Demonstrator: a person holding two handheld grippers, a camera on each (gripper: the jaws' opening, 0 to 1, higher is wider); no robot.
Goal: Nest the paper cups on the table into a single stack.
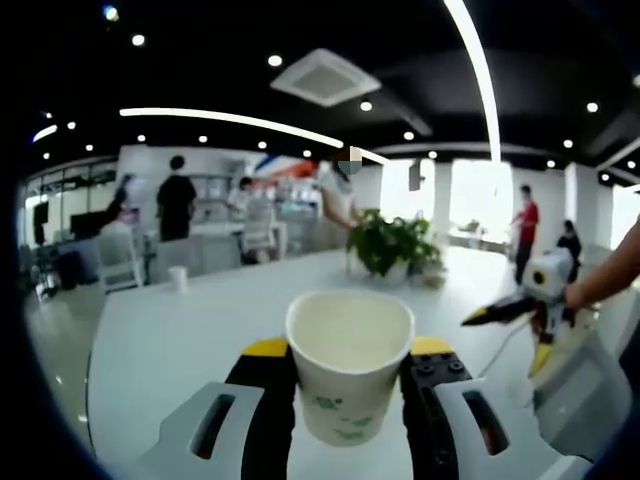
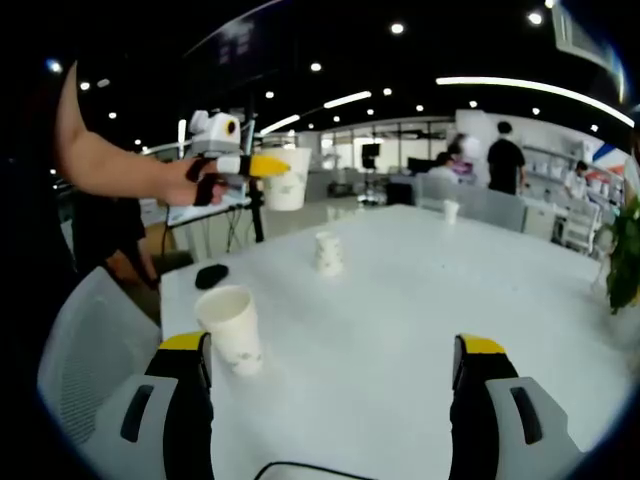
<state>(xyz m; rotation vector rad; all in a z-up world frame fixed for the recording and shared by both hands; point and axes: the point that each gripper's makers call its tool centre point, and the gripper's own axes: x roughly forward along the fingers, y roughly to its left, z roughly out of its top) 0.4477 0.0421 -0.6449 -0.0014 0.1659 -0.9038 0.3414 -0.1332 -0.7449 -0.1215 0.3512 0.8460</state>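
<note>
1. Left gripper view: the left hand-held gripper (image 1: 348, 375) is closed on a paper cup (image 1: 350, 360), its yellow-tipped jaws pressing the cup's two sides. The cup stands upright, mouth up, held clear above the white worktop (image 1: 160, 340).
2. In the right gripper view the same held cup (image 2: 287, 178) shows high at the far left, lifted well above the worktop in the left hand-held gripper (image 2: 262, 166), with the person's hand (image 2: 195, 180) behind it.
3. The right hand-held gripper (image 2: 335, 365) is wide open and holds nothing; in the left gripper view it (image 1: 520, 330) appears at the right, jaws spread.
4. The near cup (image 2: 232, 328) stands upright on the worktop, mouth up, just inside and ahead of the right hand-held gripper's left jaw; whether it touches the jaw is hard to tell.
5. A second cup (image 2: 328, 253) stands farther out near the middle of the worktop, and a small far cup (image 2: 451, 210) sits well beyond it; that one may also be the cup (image 1: 178, 278) seen far left in the left gripper view.
6. The relation that matters: the held cup's long axis is vertical, as is the near cup's, but the two are well apart, the held one up and to the left. The right hand-held gripper is much nearer the near cup.
7. Judgement: nesting has likely not begun; the held cup must come over a standing one.
</note>
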